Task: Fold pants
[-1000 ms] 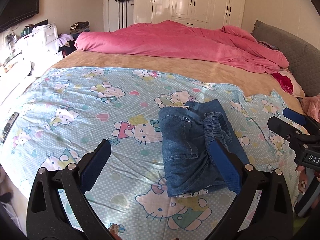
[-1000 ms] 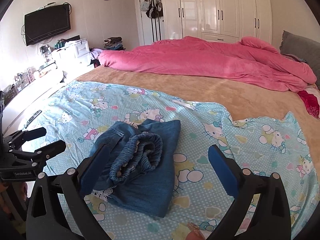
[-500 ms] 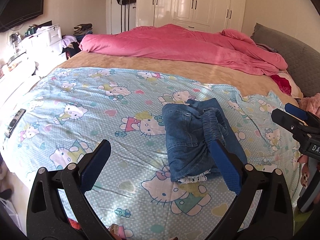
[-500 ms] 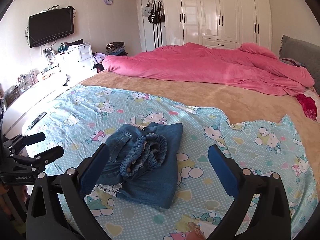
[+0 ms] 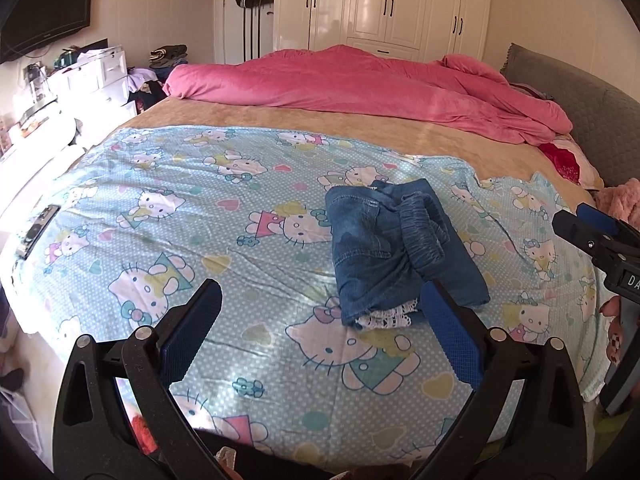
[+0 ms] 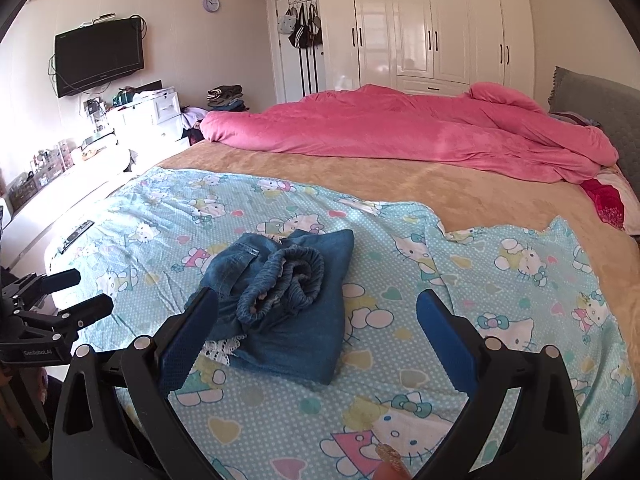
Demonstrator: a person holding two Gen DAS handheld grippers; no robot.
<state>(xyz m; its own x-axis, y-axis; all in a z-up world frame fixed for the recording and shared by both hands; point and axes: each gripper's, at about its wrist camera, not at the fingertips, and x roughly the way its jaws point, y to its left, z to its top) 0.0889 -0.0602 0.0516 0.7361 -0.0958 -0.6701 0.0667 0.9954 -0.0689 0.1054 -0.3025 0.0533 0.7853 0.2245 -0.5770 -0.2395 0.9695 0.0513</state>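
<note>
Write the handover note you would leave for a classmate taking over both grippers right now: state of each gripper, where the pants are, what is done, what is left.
Left gripper: open, empty, held above the bed short of the pants.
Right gripper: open, empty, also clear of them.
Pants: a compact denim bundle on the Hello Kitty sheet, elastic waistband bunched on top, white lace hem poking out at the near edge.
Done: the pants are folded into a small stack and released.
Left: probably nothing essential; if neatness counts, flatten the waistband and tuck in the lace.
</note>
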